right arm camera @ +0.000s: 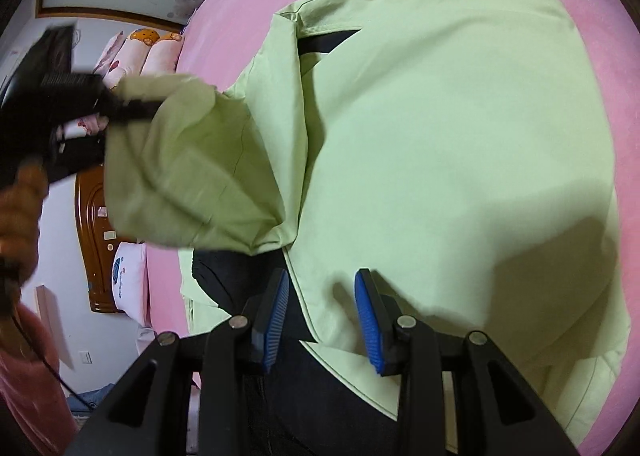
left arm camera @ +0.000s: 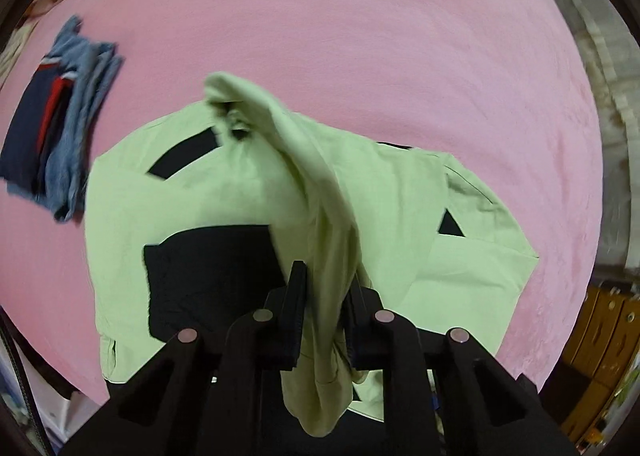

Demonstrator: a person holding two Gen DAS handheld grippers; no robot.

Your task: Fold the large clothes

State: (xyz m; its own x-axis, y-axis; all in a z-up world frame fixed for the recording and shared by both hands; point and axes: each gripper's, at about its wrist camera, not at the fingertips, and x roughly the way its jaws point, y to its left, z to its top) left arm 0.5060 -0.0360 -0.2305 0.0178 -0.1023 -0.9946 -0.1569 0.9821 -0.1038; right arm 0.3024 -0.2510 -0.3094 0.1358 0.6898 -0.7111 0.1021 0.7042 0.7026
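The light green jacket [left arm camera: 248, 196] with black lining lay spread on the pink bed [left arm camera: 360, 36], most of it flat. One sleeve [left arm camera: 320, 184] was lifted off the body and hung as a bunched strip, pinched between the pads of the left tongs [left arm camera: 326, 320]. The right tongs [right arm camera: 322, 320] hovered over the jacket's near edge, jaws apart and gripping nothing. A folded stack of blue and navy clothes [left arm camera: 60, 116] lay well apart on the bed's far left.
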